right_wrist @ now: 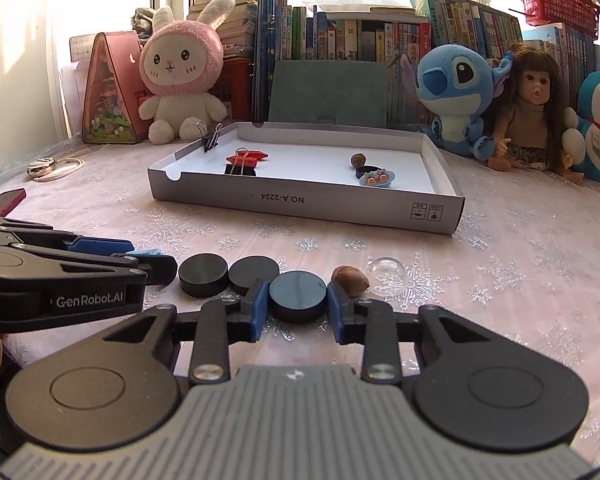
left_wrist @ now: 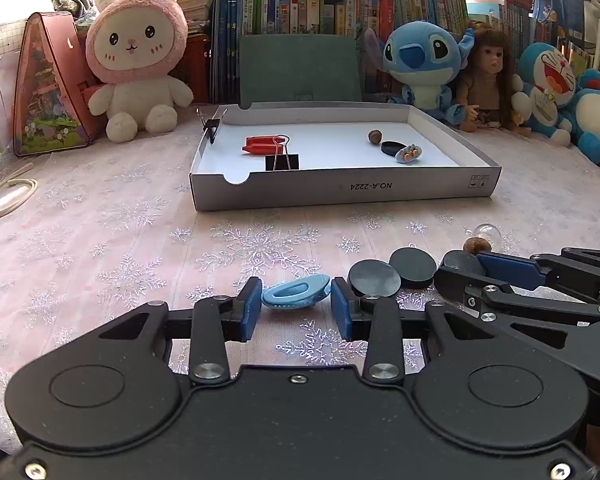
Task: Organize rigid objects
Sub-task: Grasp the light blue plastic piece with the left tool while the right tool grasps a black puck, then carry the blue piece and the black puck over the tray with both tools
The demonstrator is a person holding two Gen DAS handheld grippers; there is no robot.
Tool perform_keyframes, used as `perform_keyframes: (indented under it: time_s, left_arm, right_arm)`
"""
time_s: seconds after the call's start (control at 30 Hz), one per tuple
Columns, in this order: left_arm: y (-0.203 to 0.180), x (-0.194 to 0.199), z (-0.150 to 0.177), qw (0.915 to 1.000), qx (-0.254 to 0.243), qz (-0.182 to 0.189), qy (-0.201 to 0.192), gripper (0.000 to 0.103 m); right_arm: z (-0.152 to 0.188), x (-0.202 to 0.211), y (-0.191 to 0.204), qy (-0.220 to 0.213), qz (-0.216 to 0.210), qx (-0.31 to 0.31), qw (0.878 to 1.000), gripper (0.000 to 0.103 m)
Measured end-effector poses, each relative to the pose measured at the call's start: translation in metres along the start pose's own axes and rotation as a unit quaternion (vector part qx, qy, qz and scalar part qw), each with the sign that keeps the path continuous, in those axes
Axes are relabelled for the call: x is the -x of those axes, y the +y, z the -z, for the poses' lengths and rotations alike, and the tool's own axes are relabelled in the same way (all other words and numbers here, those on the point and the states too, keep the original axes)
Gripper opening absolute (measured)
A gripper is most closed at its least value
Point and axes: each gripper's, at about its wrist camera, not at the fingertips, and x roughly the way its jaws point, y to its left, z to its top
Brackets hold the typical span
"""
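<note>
My left gripper is open with its fingers either side of a light blue clip on the tablecloth. My right gripper is open around a black disc, pads close to its sides. Two more black discs lie to its left, and a brown nut and a clear glass ball to its right. The grey box lid behind holds a red piece, a black binder clip, a nut, a black disc and a small blue dish.
Plush toys, a doll and books line the back edge. A second binder clip grips the box's left wall. A cord and metal item lie far left. The left gripper's body shows beside the discs.
</note>
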Motion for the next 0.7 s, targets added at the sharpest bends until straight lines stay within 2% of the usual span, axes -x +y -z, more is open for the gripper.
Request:
perform_keyframes:
  time_s: [0.27,0.7]
  left_arm:
    - [0.006,0.0,-0.023,0.9999,0.005,0.012,-0.004,0.035]
    - [0.013,-0.019,-0.083,0.9995,0.009,0.022,-0.02,0.035]
  right_arm:
    - [-0.015,0.004,-0.005,-0.015,-0.001,-0.007,1.0,0.037]
    - [-0.065,-0.012,-0.037,-0.019,0.017,-0.047,0.999,0.037]
